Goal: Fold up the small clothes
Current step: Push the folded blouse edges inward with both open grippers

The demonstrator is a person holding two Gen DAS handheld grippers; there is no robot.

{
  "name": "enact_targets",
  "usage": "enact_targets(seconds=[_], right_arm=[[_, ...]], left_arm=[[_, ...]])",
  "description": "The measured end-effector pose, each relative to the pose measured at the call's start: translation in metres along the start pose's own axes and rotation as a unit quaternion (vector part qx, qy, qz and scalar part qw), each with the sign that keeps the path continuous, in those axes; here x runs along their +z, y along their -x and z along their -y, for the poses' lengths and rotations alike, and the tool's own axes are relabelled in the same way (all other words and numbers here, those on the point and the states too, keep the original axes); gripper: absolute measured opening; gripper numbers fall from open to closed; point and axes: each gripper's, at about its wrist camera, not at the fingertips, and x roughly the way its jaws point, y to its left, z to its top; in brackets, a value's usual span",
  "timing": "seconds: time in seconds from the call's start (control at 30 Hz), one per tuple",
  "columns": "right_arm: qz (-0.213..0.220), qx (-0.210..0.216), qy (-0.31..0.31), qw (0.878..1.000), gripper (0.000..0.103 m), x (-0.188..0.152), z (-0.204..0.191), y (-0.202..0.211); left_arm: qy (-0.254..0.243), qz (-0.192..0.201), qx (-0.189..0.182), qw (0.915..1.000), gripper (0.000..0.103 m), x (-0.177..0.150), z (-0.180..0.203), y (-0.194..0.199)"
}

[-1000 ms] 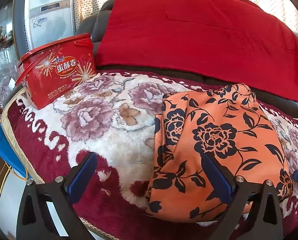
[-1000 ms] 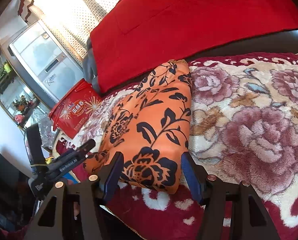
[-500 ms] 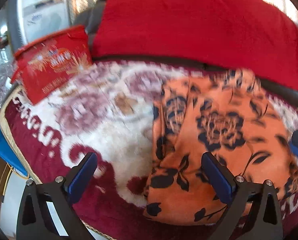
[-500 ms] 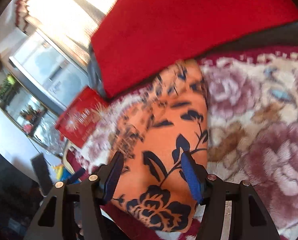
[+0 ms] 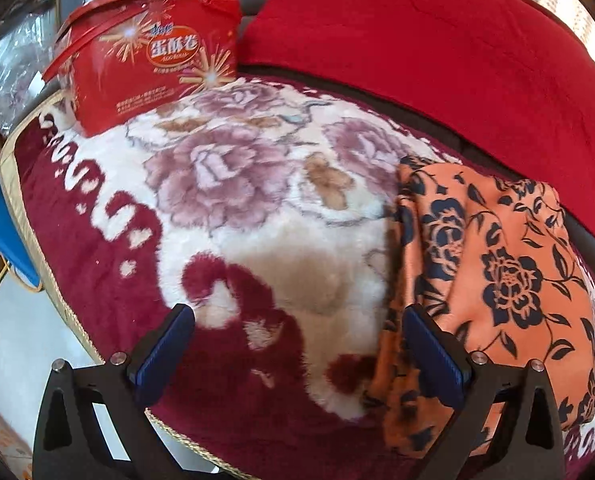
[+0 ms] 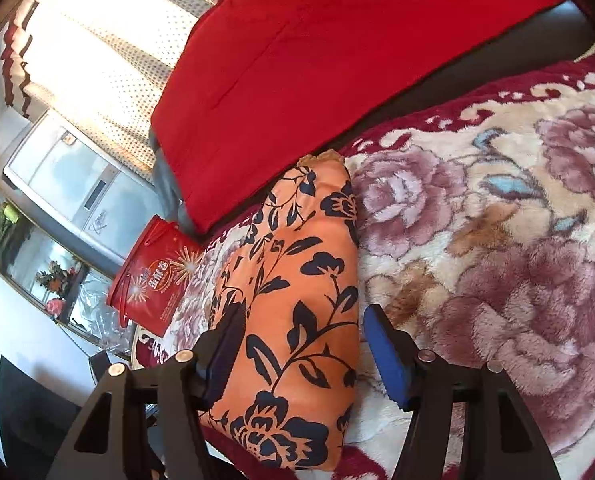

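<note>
A folded orange garment with black flowers (image 5: 509, 272) lies on a plush floral blanket (image 5: 257, 208) over a sofa seat. My left gripper (image 5: 297, 352) is open and empty, low over the blanket; its right finger sits at the garment's left edge. In the right wrist view the garment (image 6: 297, 292) lies long and narrow. My right gripper (image 6: 301, 352) is open, its jaws standing on either side of the garment's near end, just above it.
A red snack tub (image 5: 153, 56) stands at the blanket's far left corner. A red quilt (image 5: 437, 44) drapes the sofa back. A blue bin (image 5: 1, 232) sits beside the sofa's left edge. A grey appliance (image 6: 69, 180) stands behind.
My left gripper has swung left, off the garment and over bare blanket. My right gripper has moved forward over the garment's near end.
</note>
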Motion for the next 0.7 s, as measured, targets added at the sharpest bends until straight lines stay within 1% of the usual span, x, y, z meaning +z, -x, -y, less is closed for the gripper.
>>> enact_targets(seconds=[0.07,0.13,0.23,0.27,0.33,0.37,0.4,0.43,0.5,0.6,0.63,0.7], right_arm=[[-0.008,-0.003,-0.005,1.0,0.067,-0.001,0.002,-0.005],[-0.015,-0.007,-0.013,1.0,0.069,-0.001,0.004,-0.009],[-0.037,0.004,-0.027,0.999,0.07,0.0,0.007,-0.021],[-0.045,0.005,-0.031,0.998,0.07,0.001,0.009,-0.026],[-0.059,0.015,-0.042,0.997,0.07,0.006,0.015,-0.036],[-0.064,0.02,-0.05,0.996,0.07,0.008,0.018,-0.041],[-0.072,0.024,-0.058,0.995,0.07,0.009,0.021,-0.045],[-0.082,0.028,-0.067,0.994,0.07,0.01,0.025,-0.051],[-0.092,0.041,-0.081,0.992,0.07,0.011,0.029,-0.059],[-0.097,0.047,-0.075,0.991,0.073,0.012,0.027,-0.064],[-0.098,0.049,-0.071,0.991,0.073,0.012,0.024,-0.066],[-0.099,0.051,-0.065,0.992,0.073,0.013,0.023,-0.072]], left_arm=[[-0.005,-0.016,-0.007,0.9998,0.103,-0.001,0.0,-0.007],[0.0,-0.028,-0.015,0.9995,0.103,-0.002,-0.001,-0.012],[0.025,-0.046,-0.066,0.9964,0.103,0.002,-0.006,-0.015],[0.023,-0.048,-0.079,0.9955,0.103,0.004,-0.005,-0.014],[0.009,-0.057,-0.126,0.9903,0.103,0.01,0.001,-0.013],[0.0,-0.059,-0.135,0.989,0.103,0.011,0.006,-0.013],[-0.018,-0.061,-0.134,0.9889,0.103,0.013,0.013,-0.014],[-0.047,-0.064,-0.122,0.9893,0.103,0.014,0.025,-0.017],[-0.077,-0.07,-0.116,0.9878,0.103,0.016,0.039,-0.022],[-0.098,-0.092,-0.121,0.9835,0.103,0.015,0.053,-0.031],[-0.103,-0.095,-0.12,0.9828,0.103,0.016,0.056,-0.034],[-0.111,-0.09,-0.118,0.9828,0.103,0.016,0.063,-0.033]])
